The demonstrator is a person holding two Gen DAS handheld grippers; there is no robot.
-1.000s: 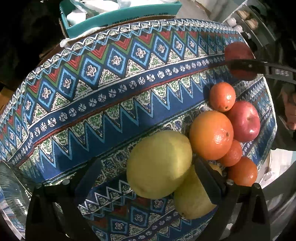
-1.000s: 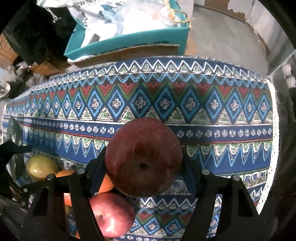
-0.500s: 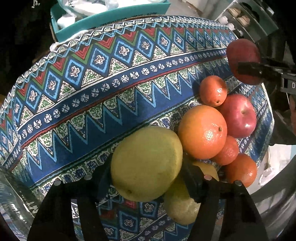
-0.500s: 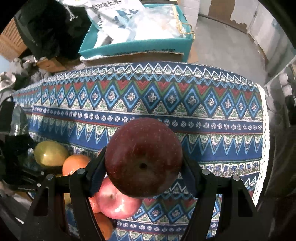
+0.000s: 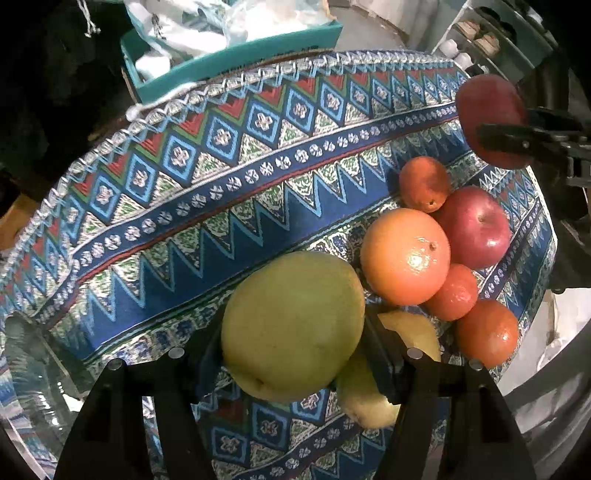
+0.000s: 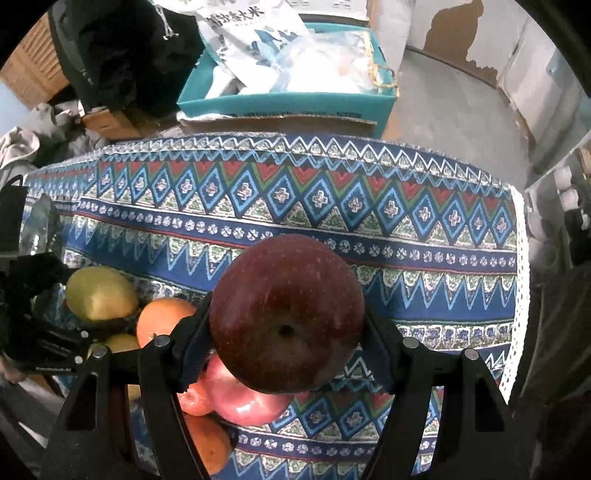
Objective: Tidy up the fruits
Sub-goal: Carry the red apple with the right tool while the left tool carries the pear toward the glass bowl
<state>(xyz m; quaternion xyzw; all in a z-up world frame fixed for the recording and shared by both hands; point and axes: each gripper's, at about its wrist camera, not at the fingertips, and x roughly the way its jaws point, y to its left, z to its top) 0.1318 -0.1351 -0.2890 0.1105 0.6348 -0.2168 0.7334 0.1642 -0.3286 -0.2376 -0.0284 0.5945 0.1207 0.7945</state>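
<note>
My left gripper [image 5: 295, 347] is shut on a yellow-green pear [image 5: 291, 325] and holds it above the patterned tablecloth [image 5: 221, 177]. My right gripper [image 6: 286, 332] is shut on a dark red apple [image 6: 286, 314], raised over the cloth; it also shows in the left wrist view [image 5: 487, 114]. On the cloth lies a pile: a large orange [image 5: 404, 256], a red apple [image 5: 474, 232], three small oranges [image 5: 424, 184], and a second pear [image 5: 365, 387] partly hidden under my left fingers.
A teal cardboard box [image 6: 288, 107] with plastic bags stands on the floor behind the table. A glass bowl's rim [image 5: 22, 362] shows at the lower left. Shelves with bottles [image 5: 480, 33] stand at the far right.
My left gripper shut on the pear and lifted it from the pile. My right gripper rose higher with the dark apple.
</note>
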